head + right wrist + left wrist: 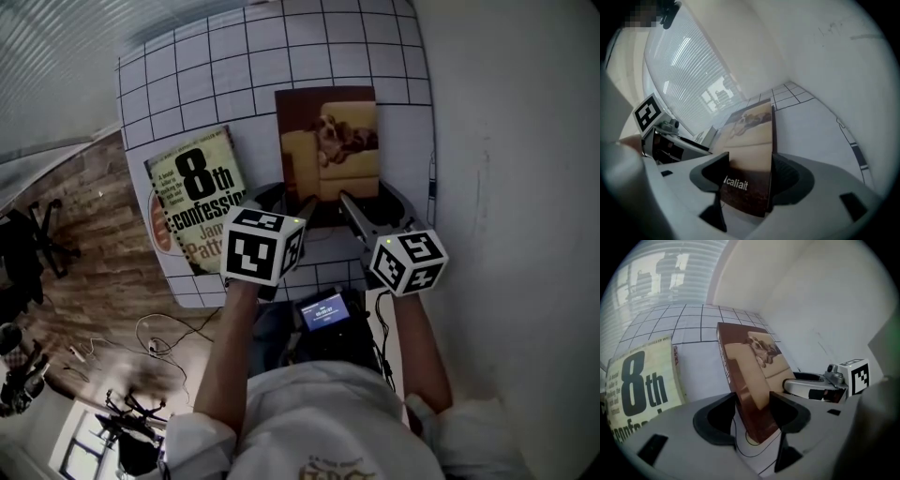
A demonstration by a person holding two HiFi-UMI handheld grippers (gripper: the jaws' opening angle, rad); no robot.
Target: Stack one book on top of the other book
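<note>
Two books lie face up on the gridded desk (187,75), side by side and well apart, neither on the other. At the left is the pale book titled "8th Confession" (197,197), turned slightly askew. To its right lies the brown book (328,141), whose cover shows a dog on a yellow armchair. It sits square to the desk, with the white wall (506,141) further right.

Both grippers are at the near edge of the brown book. The left gripper (754,408) is at its near-left corner, angled down, and that corner pokes between its fingers (717,416). One finger is by the spine side and the other over the cover. The fingers are spread wide. They seem to rest loosely around the corner rather than press on it, though the gap on either side is too slim to be sure.

The right gripper (750,176) is at the near-right corner. The dark lower strip of the cover, with white lettering (736,184), sits between its fingers (787,180). They too are spread wide and look slack on the book.

The person's forearms reach in from the near side.
</note>
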